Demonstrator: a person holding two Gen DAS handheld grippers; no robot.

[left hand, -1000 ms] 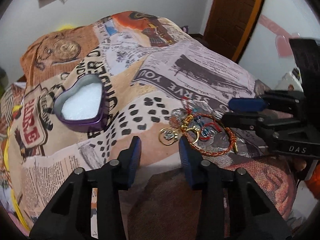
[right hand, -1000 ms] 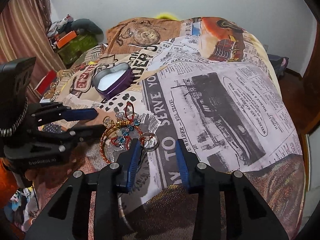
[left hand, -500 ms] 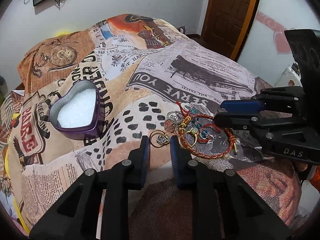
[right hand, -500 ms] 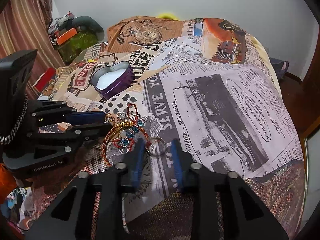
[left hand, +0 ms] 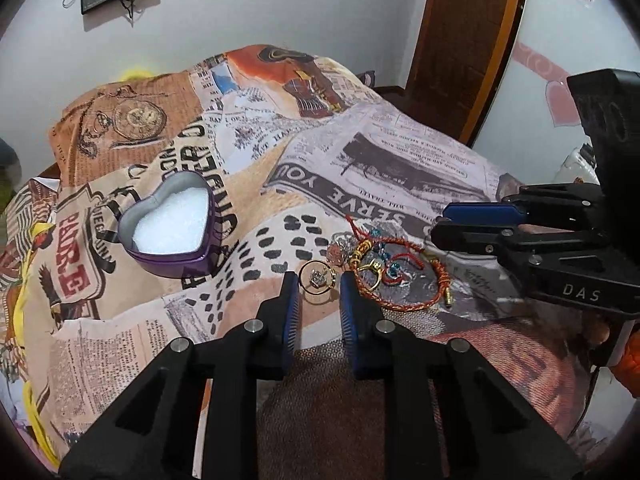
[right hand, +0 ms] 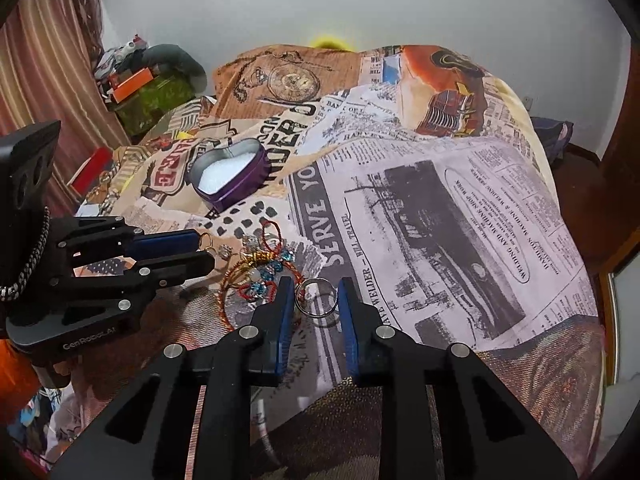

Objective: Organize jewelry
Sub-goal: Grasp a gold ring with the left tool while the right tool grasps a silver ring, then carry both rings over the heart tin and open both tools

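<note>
both tongs reopened: left tongs (left hand: 319,286) spread round gold ring (left hand: 317,277), right tongs (right hand: 316,294) round silver ring (right hand: 316,297).

left claw (left hand: 319,283) parted, right claw (right hand: 316,291) parted, both low, tips converging

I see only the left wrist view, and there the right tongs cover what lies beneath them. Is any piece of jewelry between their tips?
Observer: Yes. In the right wrist view a silver ring sits between the tips of the right tongs. I cannot tell whether they pinch it.
Operator: What stands past the heart tin, off the bed's left edge?
Observer: A striped curtain, and beside it a green container with an orange box on top.
</note>
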